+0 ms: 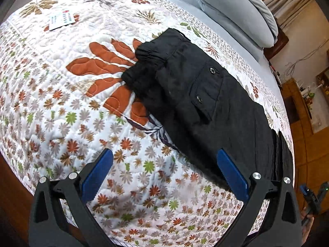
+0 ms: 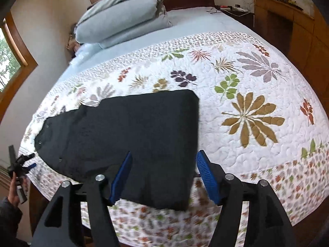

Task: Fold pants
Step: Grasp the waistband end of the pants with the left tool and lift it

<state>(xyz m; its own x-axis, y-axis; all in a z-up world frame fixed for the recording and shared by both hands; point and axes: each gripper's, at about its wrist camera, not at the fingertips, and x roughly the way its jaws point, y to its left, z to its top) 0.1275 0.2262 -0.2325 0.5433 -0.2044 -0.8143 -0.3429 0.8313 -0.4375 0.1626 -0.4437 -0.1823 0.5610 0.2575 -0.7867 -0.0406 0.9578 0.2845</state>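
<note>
The left gripper [image 1: 164,175] stood nearest the lens, jaws wide apart, with nothing between its blue pads [image 1: 96,177]; the right-hand pad overlapped the edge of the pants in the picture, but contact could not be confirmed. The right gripper [image 2: 162,177] was likewise open: the pants' near end showed between its pads [image 2: 121,179], but neither pad pressed on the cloth.

The pants [image 1: 197,103] lay on the quilt [image 1: 61,103], along the bed's edge, already doubled into a long black strip. The gathered waistband end pointed up the bed towards the pillows [image 1: 236,14]; a flap pocket with two snaps [image 1: 211,70] faced upward. In the right wrist view the opposite end [image 2: 144,123] reached the near edge of the bed, its squared corner lying flat. A card [image 1: 61,19] lay on the quilt, well apart from the garment.

Assessment: the fabric looked soft, limp and light, thin at the legs and bulkier at the waistband and pocket. It should drape and sag if lifted at one point, so two holds at matching corners would be advisable. The quilt's stitched surface would likely offer some drag, which may bunch the lower layer. The best purchase appeared to be the two corners of the leg end, pinching all layers together, to carry them over towards the waistband. The snaps and the flap edge should be avoided, as the pads may slip there.
</note>
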